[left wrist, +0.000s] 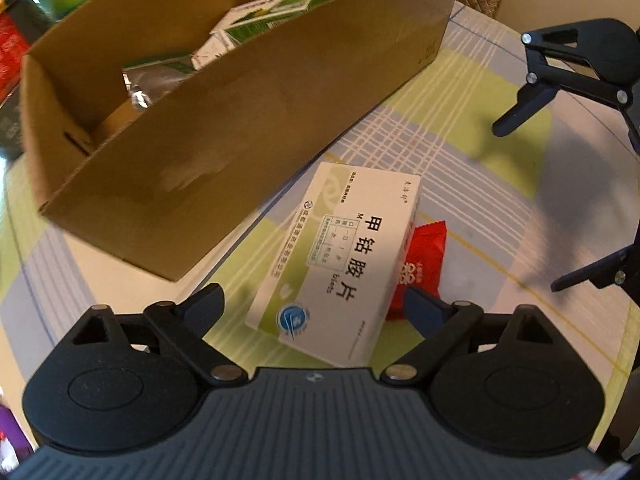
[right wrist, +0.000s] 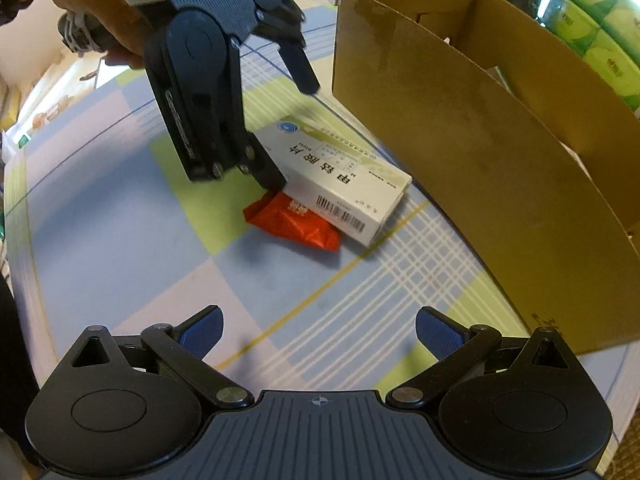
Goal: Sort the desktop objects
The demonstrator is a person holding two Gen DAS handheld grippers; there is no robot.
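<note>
Left gripper (left wrist: 314, 304): jaws spread wide, holding nothing, lowered over a white medicine box (left wrist: 340, 256) so that one finger stands on each side of the box's near end; in the right wrist view one finger (right wrist: 270, 174) reaches down to the box's edge beside a red sachet (right wrist: 294, 222), contact not determinable. Right gripper (right wrist: 319, 334): jaws likewise spread and empty, hovering above the tablecloth (right wrist: 100, 216), well apart from the box. White medicine box: lies flat on the cloth, printed face up with black characters and green markings, barcode on its end face. Red sachet: lies flat, touching the box's long side and partly tucked under it. Cardboard carton (left wrist: 224, 120): open-topped, brown, stands just beyond the box; contains green-and-white boxes (left wrist: 256, 20) and a silvery packet (left wrist: 152, 82). Tablecloth: checked in pale blue, green and white, with a yellow line. A person's hand (right wrist: 96, 4) grips the left tool's handle at upper left.
</note>
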